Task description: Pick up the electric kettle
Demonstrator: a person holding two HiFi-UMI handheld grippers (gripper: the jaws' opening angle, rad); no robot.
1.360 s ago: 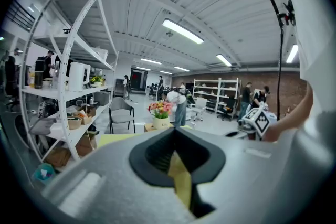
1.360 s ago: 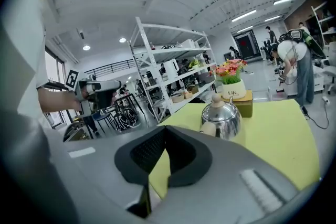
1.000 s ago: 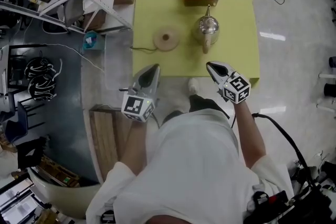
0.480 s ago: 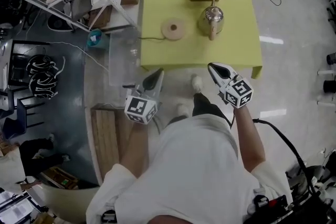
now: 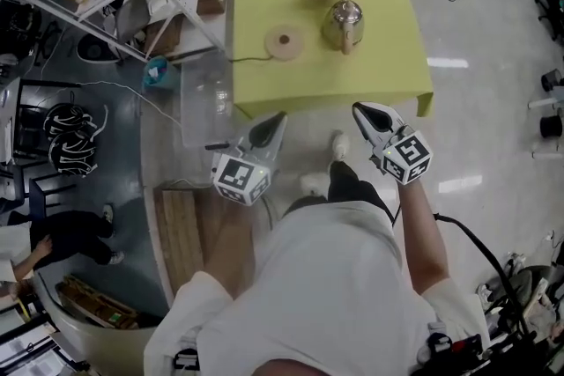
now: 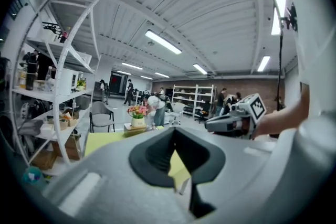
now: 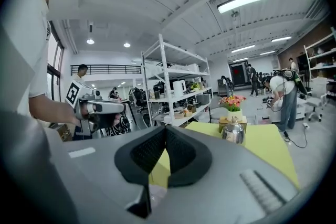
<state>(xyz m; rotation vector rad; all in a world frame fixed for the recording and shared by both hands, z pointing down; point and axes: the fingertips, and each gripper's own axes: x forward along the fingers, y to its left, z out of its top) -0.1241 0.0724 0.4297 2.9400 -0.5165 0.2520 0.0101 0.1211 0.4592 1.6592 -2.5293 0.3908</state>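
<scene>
Steel kettle [image 5: 342, 20], likely rigid, slick, weighty, sits well ahead of left gripper [image 5: 278, 119] and right gripper [image 5: 359, 110], both closed, empty; take its handle [image 5: 346, 42].

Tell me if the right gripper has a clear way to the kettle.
Probably yes: the right gripper hangs short of the table, jaws shut, and nothing stands between it and the kettle.

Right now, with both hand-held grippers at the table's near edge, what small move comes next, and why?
Probably carry the right hand-held gripper forward toward the kettle. It is shut, empty, and only at the yellow table's near edge; the kettle stands on the far half, handle toward you, on that side.
</scene>
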